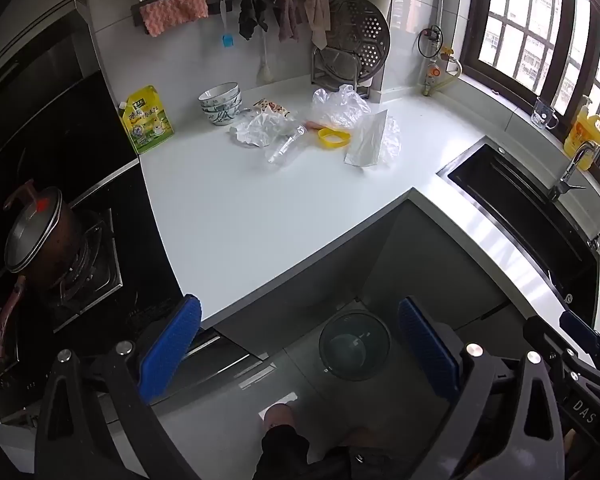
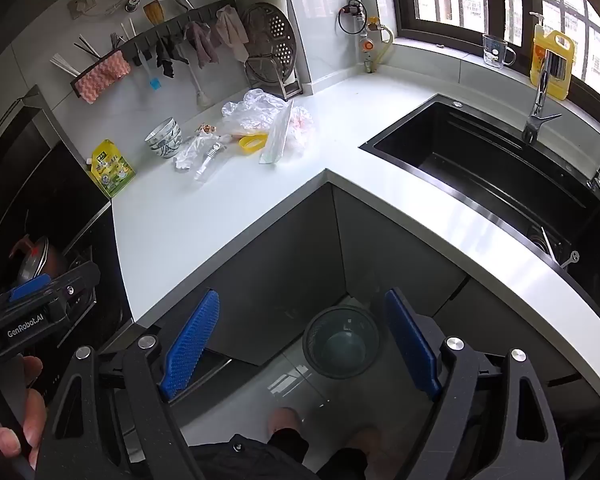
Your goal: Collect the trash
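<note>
Trash lies in a cluster at the back of the white L-shaped counter: a crumpled clear plastic bag, crumpled clear wrap, a clear plastic cup on its side, a silvery flat pouch, a yellow ring and a printed snack wrapper. The same pile shows in the right wrist view, with the plastic bag and the yellow ring. A round dark bin stands on the floor in the cabinet corner. My left gripper and right gripper hang open and hold nothing, well short of the pile.
Stacked patterned bowls and a yellow-green refill pouch stand left of the trash. A pot sits on the stove at left. The black sink with its tap lies to the right. A person's knees show below.
</note>
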The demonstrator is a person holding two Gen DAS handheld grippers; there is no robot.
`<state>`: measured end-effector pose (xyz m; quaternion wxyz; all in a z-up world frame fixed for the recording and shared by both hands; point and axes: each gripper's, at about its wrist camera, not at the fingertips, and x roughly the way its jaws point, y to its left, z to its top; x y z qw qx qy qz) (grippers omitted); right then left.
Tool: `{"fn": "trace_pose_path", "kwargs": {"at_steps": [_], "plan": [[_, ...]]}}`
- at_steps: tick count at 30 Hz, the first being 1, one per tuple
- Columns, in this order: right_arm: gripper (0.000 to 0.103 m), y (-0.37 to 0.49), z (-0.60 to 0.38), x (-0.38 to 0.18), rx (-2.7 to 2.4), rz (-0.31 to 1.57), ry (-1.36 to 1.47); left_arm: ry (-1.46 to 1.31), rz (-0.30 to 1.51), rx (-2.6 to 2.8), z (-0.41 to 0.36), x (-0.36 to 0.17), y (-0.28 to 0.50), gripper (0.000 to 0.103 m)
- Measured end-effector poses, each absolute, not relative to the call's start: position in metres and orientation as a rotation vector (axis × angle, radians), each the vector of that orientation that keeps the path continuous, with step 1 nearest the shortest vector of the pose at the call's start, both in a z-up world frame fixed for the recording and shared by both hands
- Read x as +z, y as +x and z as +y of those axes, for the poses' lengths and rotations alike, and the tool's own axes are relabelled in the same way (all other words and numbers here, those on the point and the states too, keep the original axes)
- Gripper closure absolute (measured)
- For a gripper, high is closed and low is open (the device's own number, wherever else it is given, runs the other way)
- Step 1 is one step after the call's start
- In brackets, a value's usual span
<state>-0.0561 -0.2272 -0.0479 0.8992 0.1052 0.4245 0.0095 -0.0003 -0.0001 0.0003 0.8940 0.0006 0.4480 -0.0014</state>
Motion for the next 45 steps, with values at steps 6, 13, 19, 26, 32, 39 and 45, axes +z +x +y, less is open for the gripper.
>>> {"fn": "trace_pose_path", "kwargs": {"at_steps": [6, 13, 19, 26, 32, 39, 45], "plan": [[0.022, -0.056, -0.228, -0.046, 0.02, 0.88, 0.22, 0.005, 0.93, 0.002, 0.003, 0.003, 0.002, 0.006], [0.022, -0.054, -0.229, -0.045, 0.021, 0.877, 0.221, 0.035, 0.919, 0.013, -0.001, 0.004, 0.003, 0.006], [0.022, -0.055, -0.228, -0.046, 0.023, 0.876, 0.222, 0.04, 0.915, 0.016, 0.0, 0.007, 0.003, 0.006], [0.022, -0.058, -0.227, -0.041, 0.021, 0.874, 0.218, 0.046, 0.907, 0.02, 0.0, 0.009, 0.002, 0.006], [0.022, -0.055, -0.225, -0.037, 0.023, 0.874, 0.218, 0.045, 0.907, 0.021, 0.001, 0.008, 0.001, 0.006], [0.022, -0.057, -0.225, -0.04, 0.022, 0.87, 0.219, 0.04, 0.905, 0.022, 0.004, 0.009, 0.0, 0.006], [0.022, -0.057, -0.226, -0.037, 0.02, 0.87, 0.218, 0.041, 0.904, 0.022, 0.004, 0.009, -0.001, 0.006]]}}
